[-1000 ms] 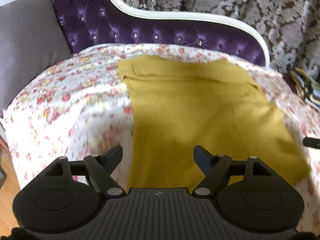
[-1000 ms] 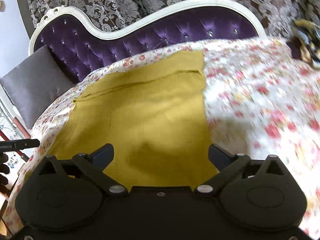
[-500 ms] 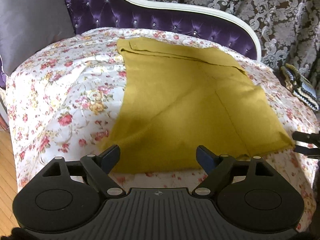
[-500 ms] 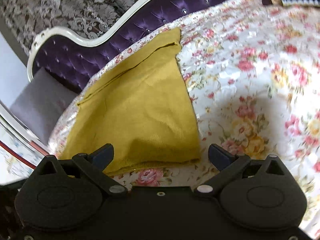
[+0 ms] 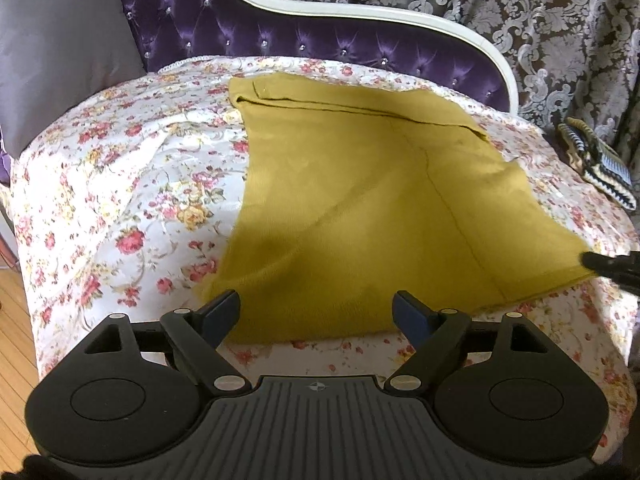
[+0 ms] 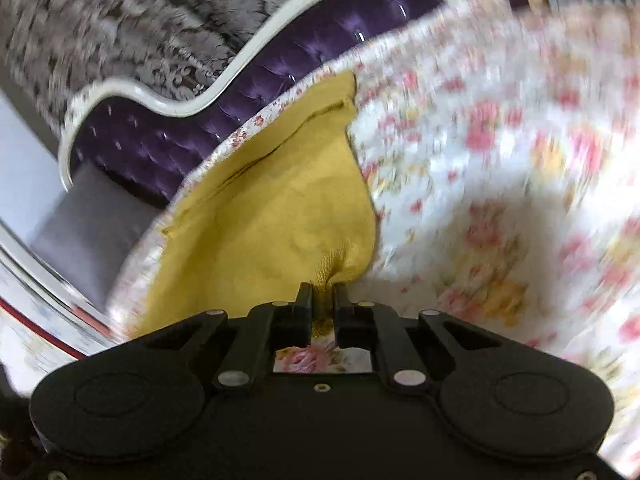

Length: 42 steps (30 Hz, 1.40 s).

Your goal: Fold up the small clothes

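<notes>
One corner taken — right gripper jaws have just been closed on the mustard garment, spread on the floral bedcover; left gripper is held wide at the near hem — fold can begin.

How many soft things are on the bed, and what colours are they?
Mustard-yellow garment: 1
Grey pillow: 1
Striped knitted piece: 1
Flowery bedspread: 1
Total: 4
</notes>
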### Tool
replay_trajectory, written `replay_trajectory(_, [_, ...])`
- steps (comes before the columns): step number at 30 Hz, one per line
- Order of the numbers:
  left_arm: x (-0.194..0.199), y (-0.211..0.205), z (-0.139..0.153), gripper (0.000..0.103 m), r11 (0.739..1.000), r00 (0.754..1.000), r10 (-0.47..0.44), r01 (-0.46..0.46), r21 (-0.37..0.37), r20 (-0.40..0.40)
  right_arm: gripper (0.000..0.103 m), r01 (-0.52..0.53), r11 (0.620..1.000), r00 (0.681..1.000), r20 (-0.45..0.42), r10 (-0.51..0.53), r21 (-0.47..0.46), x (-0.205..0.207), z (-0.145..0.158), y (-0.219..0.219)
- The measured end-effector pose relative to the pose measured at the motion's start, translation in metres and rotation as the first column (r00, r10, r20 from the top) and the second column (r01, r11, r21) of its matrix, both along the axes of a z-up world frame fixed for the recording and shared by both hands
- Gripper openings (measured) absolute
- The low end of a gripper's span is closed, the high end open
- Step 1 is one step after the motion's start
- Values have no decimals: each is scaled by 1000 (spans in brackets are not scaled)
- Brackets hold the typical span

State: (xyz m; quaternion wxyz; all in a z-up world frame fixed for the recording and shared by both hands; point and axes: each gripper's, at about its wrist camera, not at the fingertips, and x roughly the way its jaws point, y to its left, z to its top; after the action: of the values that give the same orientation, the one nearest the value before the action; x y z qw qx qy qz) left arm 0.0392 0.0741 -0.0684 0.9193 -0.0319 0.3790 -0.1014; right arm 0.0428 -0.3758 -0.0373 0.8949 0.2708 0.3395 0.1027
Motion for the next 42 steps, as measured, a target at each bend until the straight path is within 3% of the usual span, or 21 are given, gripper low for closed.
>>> replay_trajectory(3, [1,3,0,83,1000,1000,2,-2,-8,-7,16,29,994,1000,-8,-30,-102,-7,10,-3])
replay_trajectory(9, [8,7,-10,83,999,999,9,-11,-40,-54,16,-6,989,1000,-7,5,-150,-6,13,9])
replay_trajectory(15, [12,14,-16,84,998,996,29,-34,-55,-80,16,-3,989,1000,-14,0,-146,-3,15,10])
replay_trajectory(21, [17,12,-18,83,999,997,29,-31,-21,-74,17,-8,989,1000,-15,5,-147,-2,16,13])
replay_trajectory(24, [19,13,-18,82,998,997,31,-34,-46,-68,17,-10,990,1000,-15,8,-144,-1,16,15])
replay_trajectory(26, [21,13,-17,75,997,998,17,-21,-71,-64,17,-10,990,1000,-13,8,-142,-1,16,16])
replay_trajectory(28, [22,11,-17,43,997,998,2,-7,-79,-61,17,-7,991,1000,-9,6,-134,-1,17,16])
replay_trajectory(29, [22,10,-17,36,996,998,0,-5,-85,-62,17,-6,992,1000,-8,5,-126,-1,18,15])
replay_trajectory(31, [23,10,-19,8,995,997,-3,-5,-101,-73,17,-4,994,1000,-4,4,-113,0,18,14])
replay_trajectory(36, [23,18,-11,7,984,998,1,-11,-176,-58,17,4,997,1000,14,-3,-79,2,25,14])
replay_trajectory(42, [37,31,27,7,960,999,23,-15,-281,24,17,11,1000,995,95,-10,-17,23,51,11])
